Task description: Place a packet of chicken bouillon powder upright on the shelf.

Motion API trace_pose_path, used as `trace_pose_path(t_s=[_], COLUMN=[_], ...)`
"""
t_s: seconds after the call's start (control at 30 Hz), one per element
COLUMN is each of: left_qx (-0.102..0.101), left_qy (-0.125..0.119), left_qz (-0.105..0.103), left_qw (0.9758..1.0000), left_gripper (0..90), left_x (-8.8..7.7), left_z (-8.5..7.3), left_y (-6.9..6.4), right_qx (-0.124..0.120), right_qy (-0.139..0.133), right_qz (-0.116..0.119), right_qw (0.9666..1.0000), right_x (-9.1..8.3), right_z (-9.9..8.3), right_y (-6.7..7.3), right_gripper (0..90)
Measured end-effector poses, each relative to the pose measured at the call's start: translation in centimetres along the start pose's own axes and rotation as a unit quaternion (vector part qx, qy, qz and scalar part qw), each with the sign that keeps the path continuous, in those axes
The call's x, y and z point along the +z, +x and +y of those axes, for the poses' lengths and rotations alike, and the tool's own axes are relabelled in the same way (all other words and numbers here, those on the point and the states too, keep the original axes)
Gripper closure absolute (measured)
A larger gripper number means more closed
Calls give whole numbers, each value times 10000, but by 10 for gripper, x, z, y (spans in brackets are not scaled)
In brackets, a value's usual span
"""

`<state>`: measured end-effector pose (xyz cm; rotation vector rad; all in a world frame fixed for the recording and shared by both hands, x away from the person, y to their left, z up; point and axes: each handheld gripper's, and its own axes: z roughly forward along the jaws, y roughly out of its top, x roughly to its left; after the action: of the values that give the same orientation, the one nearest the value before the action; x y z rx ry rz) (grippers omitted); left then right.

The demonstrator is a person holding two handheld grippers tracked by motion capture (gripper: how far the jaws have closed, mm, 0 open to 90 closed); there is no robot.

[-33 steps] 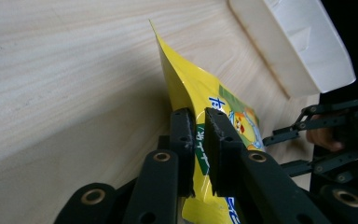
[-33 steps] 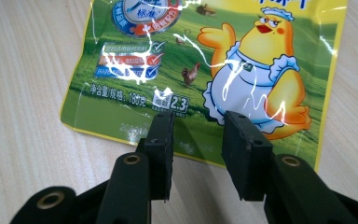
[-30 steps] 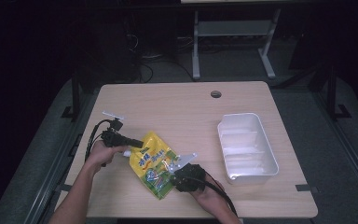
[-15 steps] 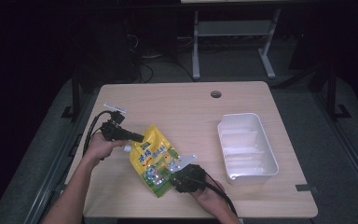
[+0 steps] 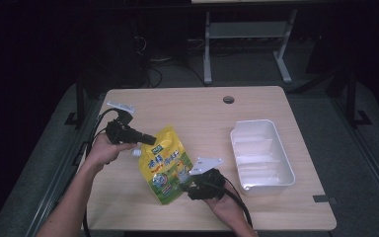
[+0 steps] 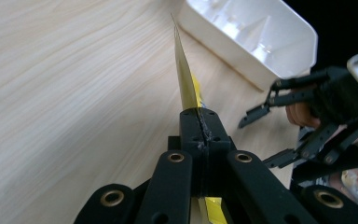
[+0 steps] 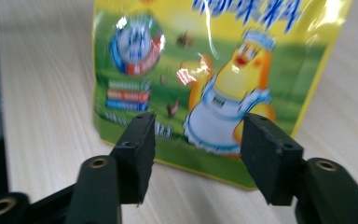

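Note:
A yellow and green pouch (image 5: 165, 165) with a cartoon chick lies slanted on the wooden table (image 5: 202, 113), its top end raised. My left gripper (image 5: 150, 139) is shut on that top edge, seen as a thin yellow sheet (image 6: 184, 79) running out of the closed jaws (image 6: 200, 123). The pouch's white cap (image 5: 136, 153) hangs just below the left hand. My right gripper (image 5: 185, 186) stands open at the pouch's lower end; its jaws have just been opening. In the right gripper view the pouch (image 7: 205, 70) lies just beyond the spread tips (image 7: 196, 140), and neither pad presses on it.
A white plastic tray (image 5: 262, 123) with ribbed dividers stands at the right of the table, also in the left gripper view (image 6: 261, 37). A round cable hole (image 5: 228, 99) sits near the far edge. A metal frame stands on the dark floor behind.
The left hand has risen and drawn back toward the far left, lifting the pouch's top end with it. The right hand has stayed in place.

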<state>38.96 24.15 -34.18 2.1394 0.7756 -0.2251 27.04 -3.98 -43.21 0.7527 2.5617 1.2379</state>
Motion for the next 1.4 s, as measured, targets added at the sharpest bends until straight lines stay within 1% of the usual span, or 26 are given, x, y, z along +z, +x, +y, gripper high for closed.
trace_pose_path(t_s=[0.07, 0.1, 0.13, 0.2, 0.27, 0.37, 0.4, 0.43, 0.47, 0.57, 0.6, 0.67, 0.73, 0.87, 0.9, 0.93, 1.03, 1.13, 1.17, 1.2, 1.3, 1.4], left_qx=[115, 115, 229, 337, 474, 667, 715, 715, 830, 1038, 1126, 1228, 1287, 1454, 1454, 1506, 1599, 1671, 1671, 1699, 1763, 1883], left_qy=[31, 31, 54, 80, 106, 188, 210, 210, 265, 347, 380, 407, 432, 517, 517, 523, 574, 596, 596, 616, 623, 632], left_qz=[-21, -21, -25, -29, -27, -35, -35, -35, -38, -68, -72, -109, -138, -178, -178, -197, -177, -202, -202, -222, -261, -283], left_qw=[9999, 9999, 9997, 9994, 9988, 9976, 9972, 9972, 9962, 9940, 9929, 9915, 9906, 9879, 9879, 9870, 9853, 9839, 9839, 9833, 9820, 9797], left_gripper=[900, 900, 900, 900, 900, 900, 900, 900, 900, 900, 900, 900, 900, 900, 900, 900, 900, 900, 900, 900, 900, 900], left_x=[0, 0, 0, 1, 1, 3, 3, 3, 5, 7, 8, 9, 10, 13, 13, 14, 15, 16, 16, 17, 18, 19], left_z=[5, 5, 10, 14, 18, 23, 25, 25, 28, 33, 34, 37, 38, 42, 42, 43, 45, 45, 45, 45, 46, 50], left_y=[-8, -8, -15, -21, -29, -38, -40, -40, -46, -55, -58, -60, -63, -70, -70, -74, -78, -82, -82, -83, -87, -94], right_qx=[81, 100, 121, 208, 198, 239, 264, 280, 288, 298, 266, 202, 176, 199, 199, 215, 267, 322, 322, 329, 232, 111], right_qy=[-216, -271, -358, -480, -596, -707, -728, -740, -752, -671, -640, -582, -567, -464, -464, -433, -415, -376, -359, -339, -287, -184], right_qz=[64, 65, 75, 165, 185, 273, 294, 318, 339, 404, 415, 433, 422, 436, 436, 452, 483, 556, 580, 628, 676, 719], right_qw=[9997, 9996, 9993, 9985, 9979, 9968, 9966, 9964, 9962, 9965, 9967, 9972, 9973, 9978, 9978, 9978, 9976, 9972, 9971, 9969, 9970, 9972], right_x=[-10, -13, -17, -27, -36, -49, -53, -56, -59, -65, -67, -69, -71, -71, -71, -71, -70, -68, -66, -65, -61, -56], right_z=[3, 4, 5, 8, 11, 17, 20, 21, 23, 28, 30, 33, 35, 39, 39, 42, 44, 45, 46, 48, 52, 56], right_y=[-3, -4, -6, -9, -11, -16, -18, -20, -23, -28, -29, -31, -34, -42, -42, -46, -52, -57, -59, -60, -60, -58], right_gripper=[411, 400, 390, 384, 377, 357, 348, 343, 334, 321, 322, 318, 307, 290, 290, 280, 278, 278, 279, 280, 296, 319])
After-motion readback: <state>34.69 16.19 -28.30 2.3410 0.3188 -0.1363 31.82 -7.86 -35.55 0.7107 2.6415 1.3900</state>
